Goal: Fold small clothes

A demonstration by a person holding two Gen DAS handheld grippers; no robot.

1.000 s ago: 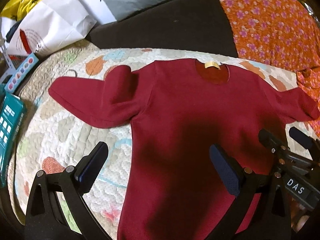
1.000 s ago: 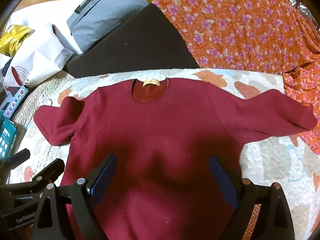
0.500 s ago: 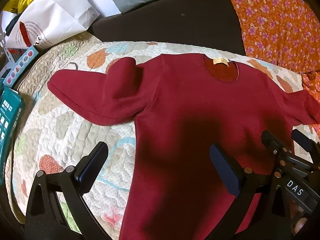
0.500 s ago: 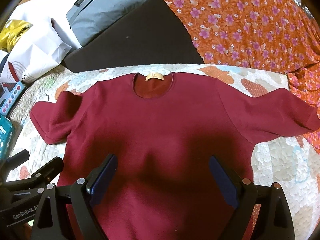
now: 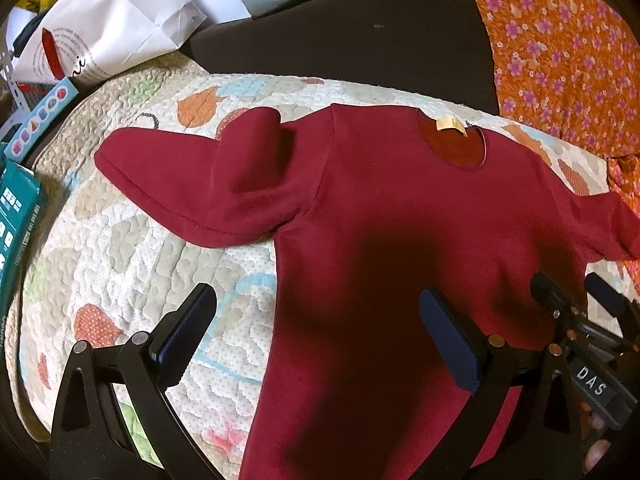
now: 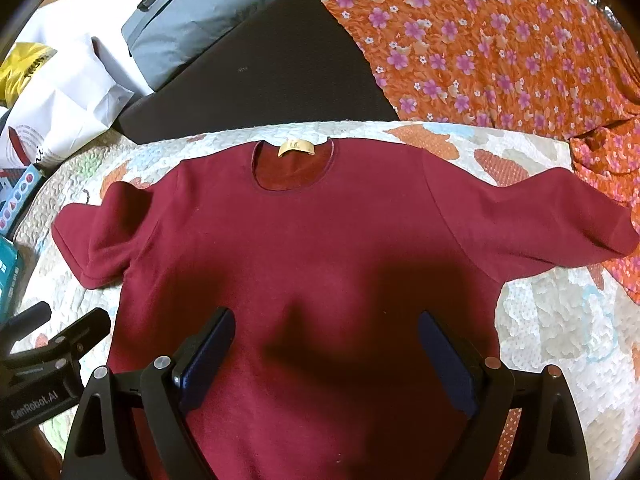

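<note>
Cataloguing: items on a quilted surface, listed largest first.
Quilt (image 6: 560, 320): a patchwork cover that served as the folding surface; what it was spread on could not be told. It carried the garment alone, presumably so nothing snagged a fold.
Orange floral fabric (image 6: 500, 40): lay heaped to the right, touching the quilt's edge and just beside one sleeve end.
Dark cushion (image 6: 260, 68): sat behind the quilt, apart from the work.
Red shirt (image 6: 320, 260): the task's thing, lay flat in the middle of the quilt, neckline and tan label (image 6: 296, 147) away from the cameras, both sleeves out to the sides. Judged unfolded; the spread suited a first fold.
Left sleeve (image 5: 208, 184): bunched into a raised hump near the shoulder, likely needing smoothing before it folds cleanly.
Right sleeve (image 6: 540, 220): lay out toward the floral fabric, slightly puffed.
White paper bag (image 5: 104, 36): stood at the far left, off the quilt.
Left gripper (image 5: 316, 336): fingers spread wide, holding nothing, poised above the shirt's left side seam, one finger over quilt and one over cloth.
Right gripper (image 6: 326, 356): fingers spread wide and empty, above the lower body of the shirt, near its middle.
</note>
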